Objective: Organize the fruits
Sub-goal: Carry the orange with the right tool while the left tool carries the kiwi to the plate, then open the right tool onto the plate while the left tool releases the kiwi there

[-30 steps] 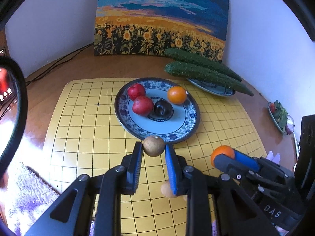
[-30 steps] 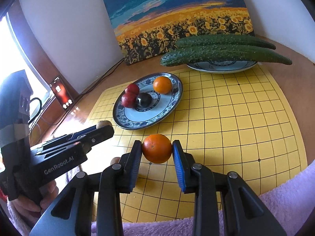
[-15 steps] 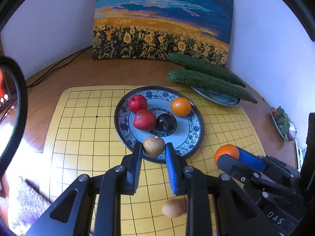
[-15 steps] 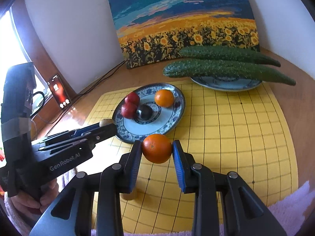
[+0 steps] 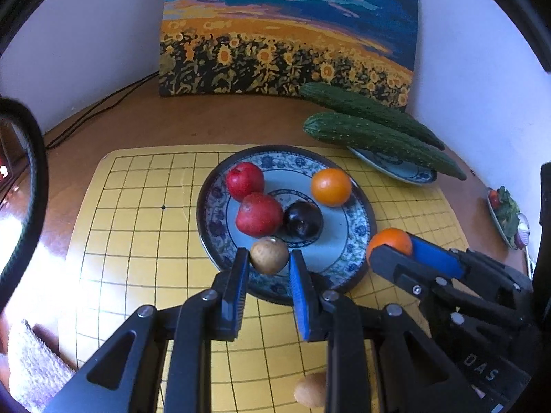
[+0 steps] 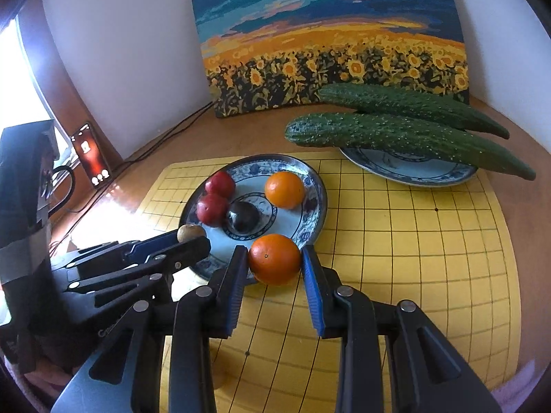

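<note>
Leftmost, the left gripper (image 5: 268,263) has its jaws clamped on a small brown fruit (image 5: 269,255), possibly a kiwi, though the skin is too blurred to be sure, held over the near rim of the blue-patterned plate (image 5: 361,230). On that plate lie two red apples (image 5: 259,214), touching each other, a dark plum (image 5: 303,219) at the centre and an orange (image 5: 331,186) toward the far right edge. Another brown fruit (image 5: 310,394) sits on the yellow grid mat (image 5: 137,241) below the gripper, partly hidden by it. Further right, the right gripper (image 6: 274,264) has its jaws pressed against a second orange (image 6: 274,258), poised at the plate's near right edge. Beyond, at the far right, two cucumbers (image 6: 406,136) lie across a smaller plate (image 6: 413,170), in front of the sunflower painting (image 6: 330,41).
</note>
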The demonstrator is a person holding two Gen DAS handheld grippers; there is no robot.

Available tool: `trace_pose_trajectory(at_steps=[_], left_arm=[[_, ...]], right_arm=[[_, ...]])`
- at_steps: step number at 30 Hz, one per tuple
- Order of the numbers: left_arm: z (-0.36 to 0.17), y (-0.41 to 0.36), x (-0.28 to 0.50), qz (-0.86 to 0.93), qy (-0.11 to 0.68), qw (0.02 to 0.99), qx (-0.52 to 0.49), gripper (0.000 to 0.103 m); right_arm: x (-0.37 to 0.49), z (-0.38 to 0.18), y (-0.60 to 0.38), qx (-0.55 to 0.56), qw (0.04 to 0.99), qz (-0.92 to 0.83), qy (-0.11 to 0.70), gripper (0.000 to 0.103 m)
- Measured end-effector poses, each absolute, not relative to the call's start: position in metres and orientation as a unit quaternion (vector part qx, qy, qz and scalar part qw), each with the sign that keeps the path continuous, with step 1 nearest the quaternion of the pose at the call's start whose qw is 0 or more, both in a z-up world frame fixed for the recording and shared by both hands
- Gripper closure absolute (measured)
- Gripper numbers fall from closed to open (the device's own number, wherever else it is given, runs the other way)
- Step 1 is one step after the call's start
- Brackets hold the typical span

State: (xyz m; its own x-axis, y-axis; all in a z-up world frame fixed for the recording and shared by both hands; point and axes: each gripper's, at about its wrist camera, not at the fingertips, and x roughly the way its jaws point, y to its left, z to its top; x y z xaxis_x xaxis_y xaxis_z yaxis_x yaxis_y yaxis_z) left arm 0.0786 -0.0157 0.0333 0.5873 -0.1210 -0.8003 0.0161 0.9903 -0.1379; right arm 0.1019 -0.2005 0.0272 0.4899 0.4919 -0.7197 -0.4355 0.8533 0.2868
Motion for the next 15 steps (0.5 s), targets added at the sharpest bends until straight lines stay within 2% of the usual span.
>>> trace_pose_trajectory(at_steps=[15], left_arm=[[0.023,-0.009,0.093,-0.025,0.448,0.892,-0.059,0.078]], right_arm=[[0.114,0.018,-0.182,-0.008,0.868,0.269,0.418,0.07]])
